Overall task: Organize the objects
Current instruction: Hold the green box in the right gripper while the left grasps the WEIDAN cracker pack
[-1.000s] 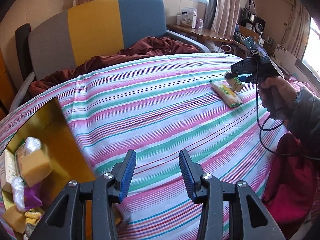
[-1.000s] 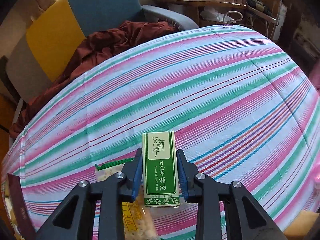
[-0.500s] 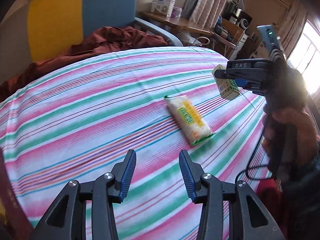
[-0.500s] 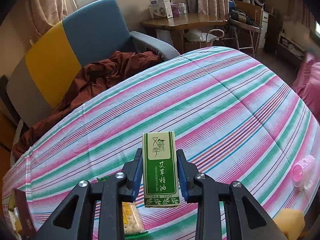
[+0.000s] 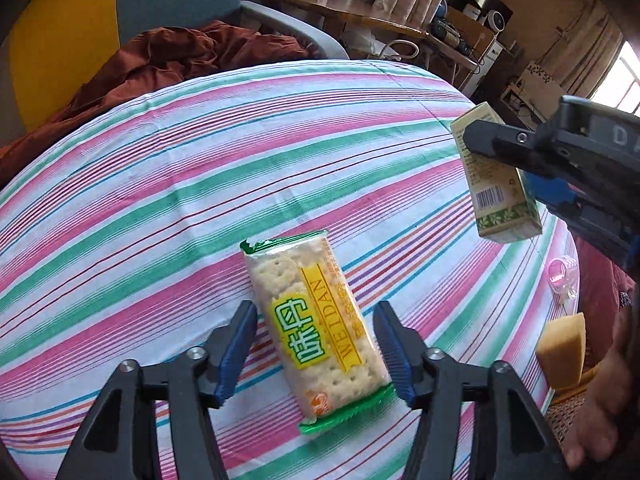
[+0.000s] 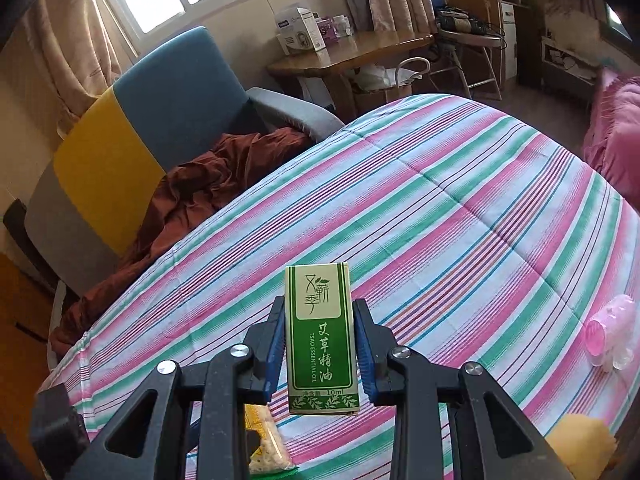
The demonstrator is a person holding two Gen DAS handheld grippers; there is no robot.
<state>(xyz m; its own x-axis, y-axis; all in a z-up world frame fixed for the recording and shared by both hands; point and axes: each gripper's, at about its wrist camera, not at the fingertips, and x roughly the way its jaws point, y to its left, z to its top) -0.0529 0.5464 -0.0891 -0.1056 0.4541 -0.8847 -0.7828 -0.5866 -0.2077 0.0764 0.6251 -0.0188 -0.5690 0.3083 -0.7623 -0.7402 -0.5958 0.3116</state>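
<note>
A cracker packet with green ends lies on the striped bedspread. My left gripper is open, its blue fingers on either side of the packet, just apart from it. My right gripper is shut on a green essential-oil box and holds it upright above the bed. In the left wrist view that box hangs at the right, above the bed's edge. The packet's end shows below the right gripper.
A pink plastic roller and a yellow sponge lie near the bed's right edge. A blue and yellow armchair with a brown blanket stands behind the bed. A wooden desk holds boxes.
My left gripper has moved right and forward to the cracker packet, which now lies between its open fingers. My right gripper has lifted the green box higher.
</note>
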